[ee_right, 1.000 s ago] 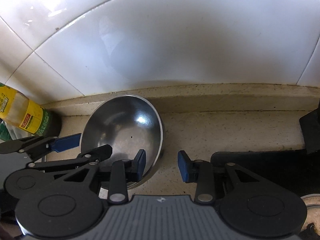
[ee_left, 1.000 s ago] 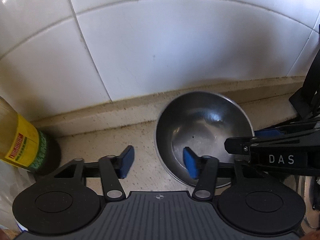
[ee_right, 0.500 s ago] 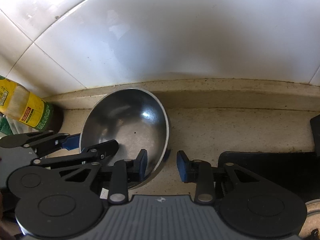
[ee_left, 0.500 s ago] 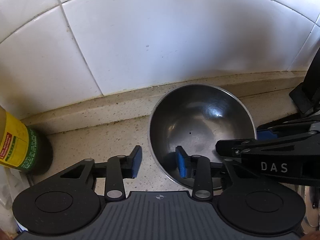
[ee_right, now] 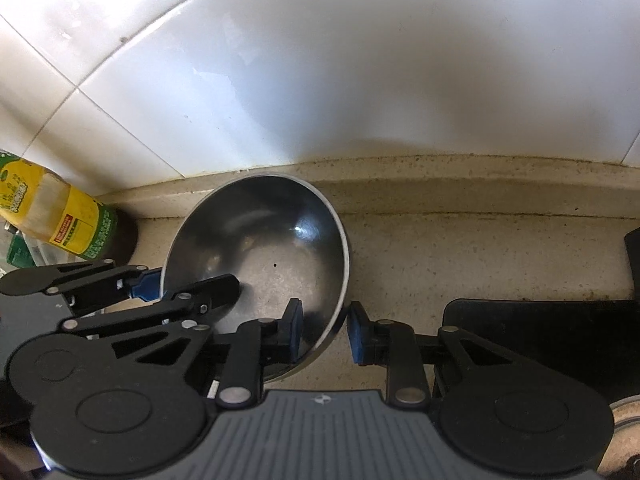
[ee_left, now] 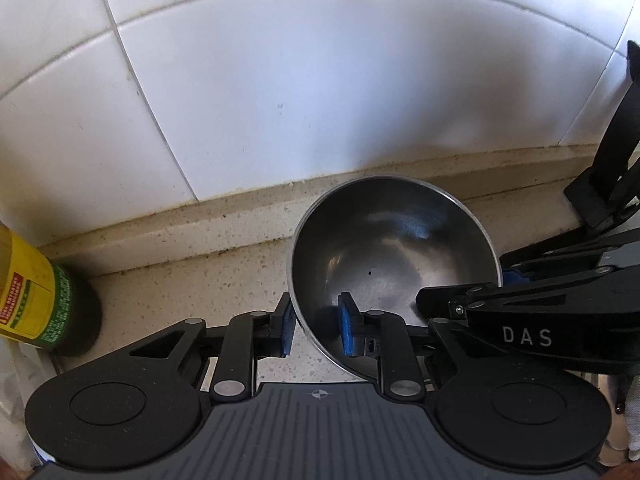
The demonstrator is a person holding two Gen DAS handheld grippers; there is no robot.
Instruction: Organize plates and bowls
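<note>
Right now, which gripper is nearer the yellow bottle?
Left. The left gripper straddles the steel bowl's rim on the yellow bottle's side; the right gripper straddles the opposite rim.

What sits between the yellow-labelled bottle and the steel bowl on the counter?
In the left wrist view, only bare speckled beige countertop lies between the yellow-labelled bottle and the round stainless steel bowl; nothing stands there.

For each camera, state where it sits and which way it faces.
Left wrist: on the left gripper, facing the tiled wall; its fingers straddle the steel bowl's left rim; the right gripper intrudes.
Right wrist: on the right gripper, facing the same wall, straddling the bowl's right rim.
Shared: bowl, yellow bottle, counter.
</note>
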